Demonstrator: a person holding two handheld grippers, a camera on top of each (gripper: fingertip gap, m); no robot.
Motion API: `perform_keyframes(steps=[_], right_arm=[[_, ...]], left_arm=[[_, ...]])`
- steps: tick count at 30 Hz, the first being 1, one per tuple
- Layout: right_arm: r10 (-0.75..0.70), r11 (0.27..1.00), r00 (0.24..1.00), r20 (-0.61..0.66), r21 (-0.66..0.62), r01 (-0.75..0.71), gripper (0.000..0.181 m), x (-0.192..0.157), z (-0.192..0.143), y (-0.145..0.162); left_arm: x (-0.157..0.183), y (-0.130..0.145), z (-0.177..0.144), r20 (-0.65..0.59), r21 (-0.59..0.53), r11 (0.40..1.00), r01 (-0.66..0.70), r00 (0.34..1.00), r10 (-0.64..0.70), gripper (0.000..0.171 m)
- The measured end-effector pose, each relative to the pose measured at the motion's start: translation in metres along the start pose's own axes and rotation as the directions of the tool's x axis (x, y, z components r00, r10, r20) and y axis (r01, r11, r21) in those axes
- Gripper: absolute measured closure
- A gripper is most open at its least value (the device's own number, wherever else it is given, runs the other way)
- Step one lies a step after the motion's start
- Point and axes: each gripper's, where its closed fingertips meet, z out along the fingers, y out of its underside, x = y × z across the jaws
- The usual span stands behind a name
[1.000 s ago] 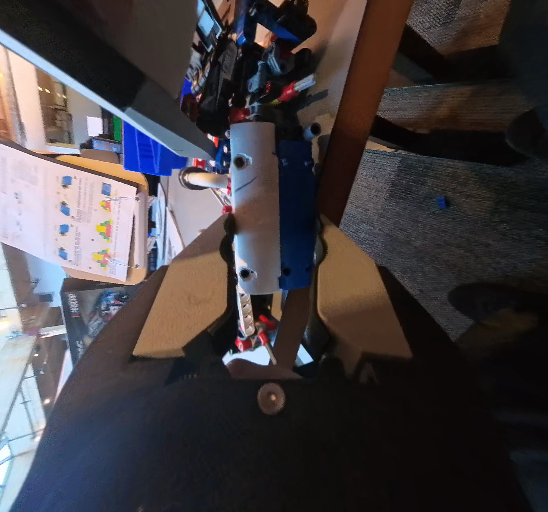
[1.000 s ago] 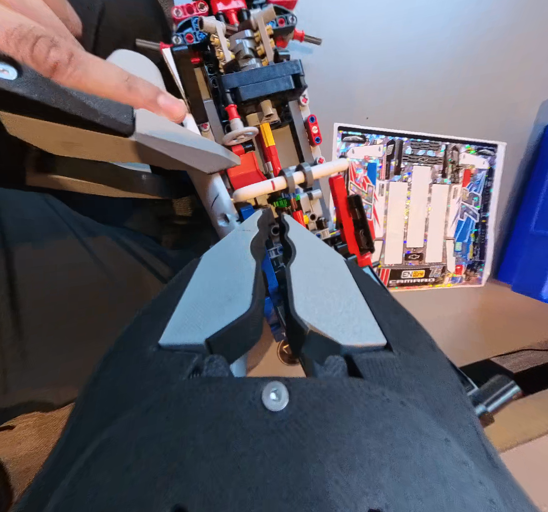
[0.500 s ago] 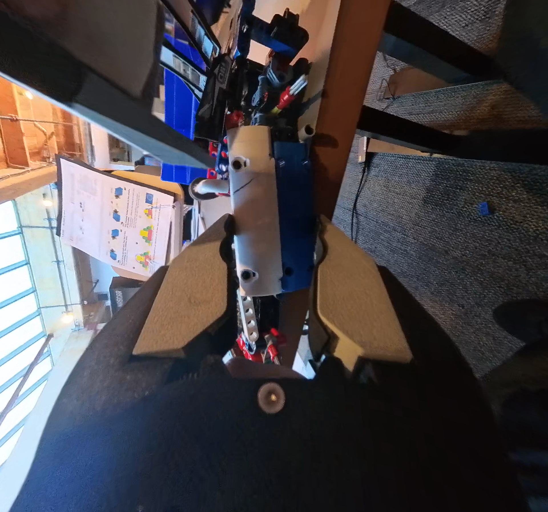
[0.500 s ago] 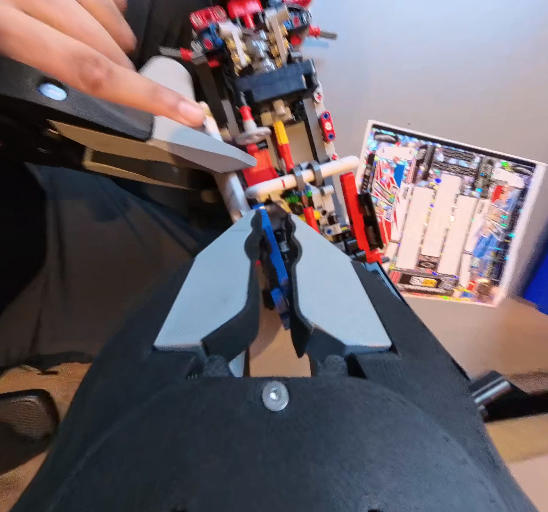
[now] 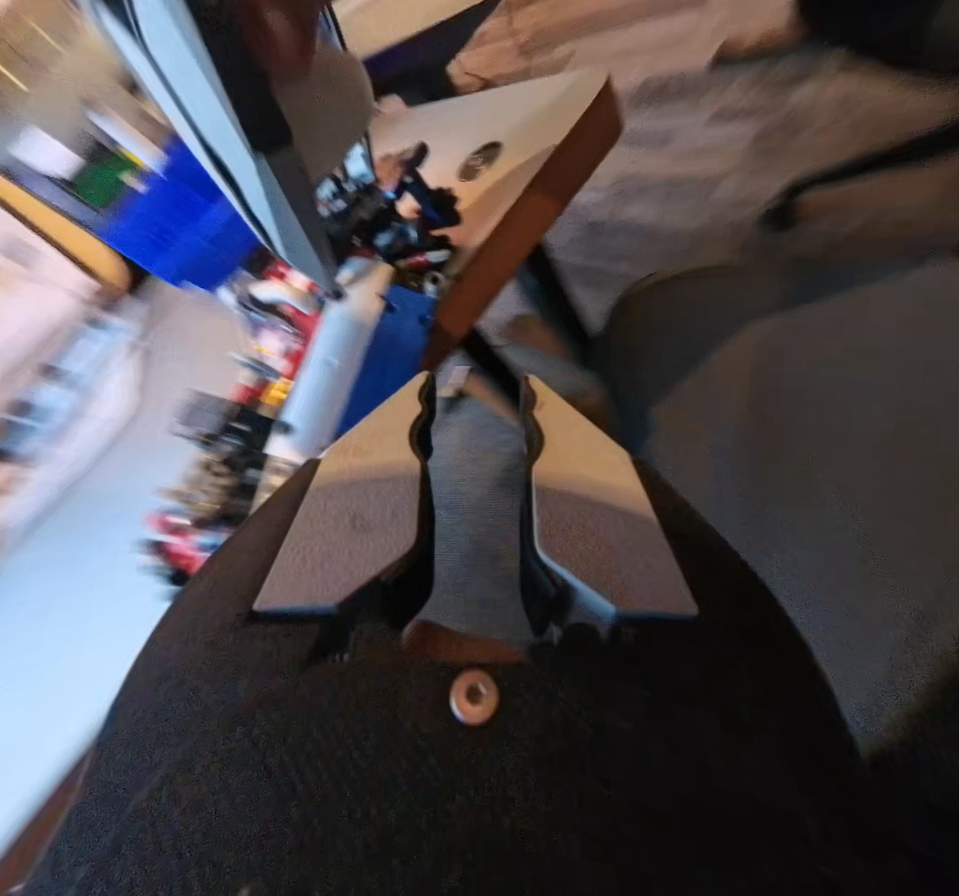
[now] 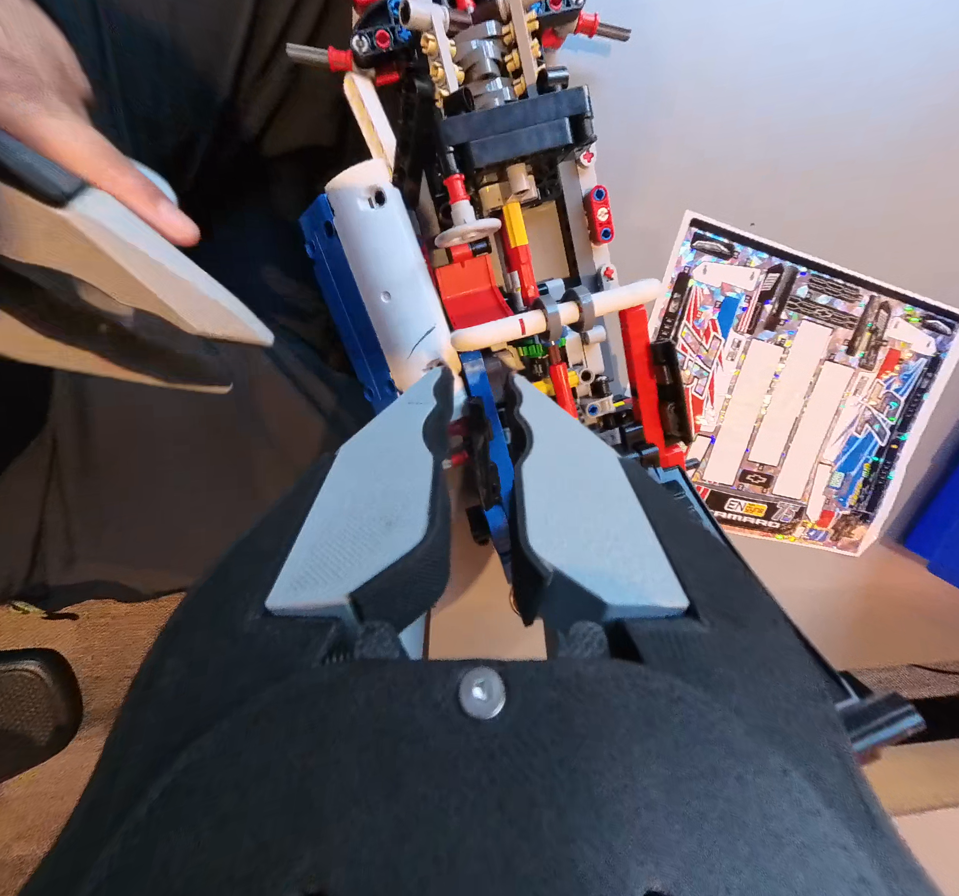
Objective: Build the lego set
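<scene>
The right gripper (image 6: 478, 388) pinches a blue beam at the near end of the lego car chassis (image 6: 498, 186) — held up before the sticker sheet (image 6: 799, 383). The left gripper (image 5: 475, 393) stands spread, empty — apart from the model's white panel (image 6: 386, 274)

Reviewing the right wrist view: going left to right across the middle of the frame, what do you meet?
Left gripper's grey finger → blue beam → white cylindrical panel → red curved piece → red side beam → holographic sticker sheet.
</scene>
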Motion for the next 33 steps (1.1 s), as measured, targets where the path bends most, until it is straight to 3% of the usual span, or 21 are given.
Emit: perform_keyframes(steps=[2, 4, 5, 8, 10, 11, 12, 15, 17, 20, 21, 24, 26, 28, 31, 33], right_arm=[[0.011, 1.0, 1.0, 0.009, 0.012, -0.011, 0.164, -0.001, 0.0, 0.0], [0.007, 1.0, 1.0, 0.008, 0.018, -0.007, 0.165, -0.001, 0.0, 0.001], [-0.004, 1.0, 1.0, 0.013, 0.02, 0.004, 0.166, -0.002, 0.0, 0.001], [-0.017, 1.0, 0.999, 0.034, 0.019, 0.017, 0.165, -0.005, 0.002, 0.001], [-0.026, 1.0, 0.999, 0.046, 0.012, 0.025, 0.165, -0.005, 0.003, 0.0], [-0.029, 1.0, 0.998, 0.051, 0.012, 0.029, 0.165, -0.005, 0.003, 0.0], [-0.031, 0.999, 0.998, 0.057, 0.011, 0.03, 0.166, -0.005, 0.003, -0.001], [-0.039, 0.999, 0.996, 0.074, 0.016, 0.038, 0.166, -0.006, 0.003, -0.001], [-0.034, 0.999, 0.996, 0.082, 0.023, 0.033, 0.166, -0.006, 0.004, -0.001], [-0.02, 0.999, 0.996, 0.083, 0.044, 0.016, 0.167, -0.006, 0.003, -0.002], [-0.006, 0.998, 0.996, 0.088, 0.056, 0.001, 0.167, -0.006, 0.003, -0.002], [0.038, 0.997, 0.993, 0.115, 0.069, -0.046, 0.167, -0.006, 0.002, 0.0], [0.05, 0.995, 0.99, 0.129, 0.081, -0.06, 0.167, -0.006, 0.002, 0.001], [0.065, 0.993, 0.988, 0.143, 0.085, -0.077, 0.168, -0.005, 0.001, 0.001], [0.072, 0.993, 0.984, 0.16, 0.08, -0.086, 0.168, -0.004, -0.001, 0.002], [0.09, 0.992, 0.98, 0.18, 0.077, -0.105, 0.166, -0.004, -0.001, 0.002]], left_arm=[[0.02, 0.001, 0.001, -0.149, -0.007, 0.969, 0.245, 0.958, -0.243, 0.141], [0.032, 0.003, 0.005, -0.258, -0.068, 0.883, 0.464, 0.847, -0.465, 0.137], [0.032, 0.005, 0.008, -0.283, -0.094, 0.809, 0.58, 0.764, -0.581, 0.133], [0.021, 0.019, 0.019, -0.347, -0.172, 0.51, 0.843, 0.433, -0.832, 0.118], [0.003, 0.026, 0.022, -0.399, -0.185, 0.284, 0.941, 0.193, -0.896, 0.116], [-0.007, 0.025, 0.02, -0.444, -0.17, 0.216, 0.962, 0.121, -0.888, 0.116], [-0.015, 0.028, 0.02, -0.456, -0.147, 0.202, 0.968, 0.115, -0.882, 0.12], [-0.025, 0.03, 0.023, -0.478, -0.074, 0.291, 0.954, 0.222, -0.85, 0.123], [-0.035, 0.02, 0.022, -0.539, -0.021, 0.226, 0.974, 0.179, -0.823, 0.128], [-0.058, 0.012, 0.016, -0.613, 0.077, 0.037, 0.996, 0.077, -0.786, 0.149], [-0.06, 0.011, 0.015, -0.626, 0.095, 0.009, 0.995, 0.067, -0.777, 0.156], [-0.06, 0.004, 0.014, -0.656, 0.115, -0.004, 0.993, 0.073, -0.751, 0.155], [-0.062, -0.004, 0.012, -0.699, 0.083, -0.042, 0.996, 0.028, -0.714, 0.142], [-0.068, -0.011, 0.011, -0.727, 0.077, -0.101, 0.992, -0.014, -0.687, 0.144], [-0.071, -0.011, 0.016, -0.693, 0.114, -0.1, 0.988, 0.008, -0.72, 0.156], [-0.068, -0.01, 0.017, -0.672, 0.162, -0.033, 0.986, 0.086, -0.736, 0.157]])
